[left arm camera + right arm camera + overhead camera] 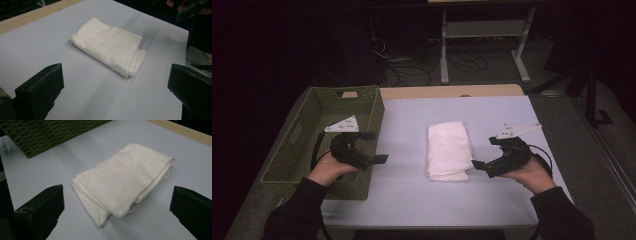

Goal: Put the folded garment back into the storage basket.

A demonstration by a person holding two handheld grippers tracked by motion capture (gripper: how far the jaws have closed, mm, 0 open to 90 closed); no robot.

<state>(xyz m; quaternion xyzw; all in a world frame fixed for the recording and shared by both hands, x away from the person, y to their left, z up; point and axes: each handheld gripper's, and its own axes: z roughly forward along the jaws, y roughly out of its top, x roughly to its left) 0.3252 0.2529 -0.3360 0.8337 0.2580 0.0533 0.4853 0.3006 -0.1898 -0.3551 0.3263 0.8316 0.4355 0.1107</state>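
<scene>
A folded white cloth (448,150) lies flat in the middle of the pale table (412,200). My left gripper (377,146) hovers over the near right rim of the green basket, open, with its jaws pointing at the cloth. To the right of the cloth my right gripper (484,152) is open too, its lower tip close to the cloth's near right corner. In the left gripper view the cloth (110,50) lies ahead of the wide-apart gripper (116,82). The right gripper view has the cloth (125,177) just ahead of the spread gripper (116,202), untouched.
A green woven basket (312,135) stands on the table's left side, and its wall (50,132) appears beyond the cloth. A wooden strip (452,91) runs along the far table edge. Behind it a white desk frame (484,35) and cables sit on the floor.
</scene>
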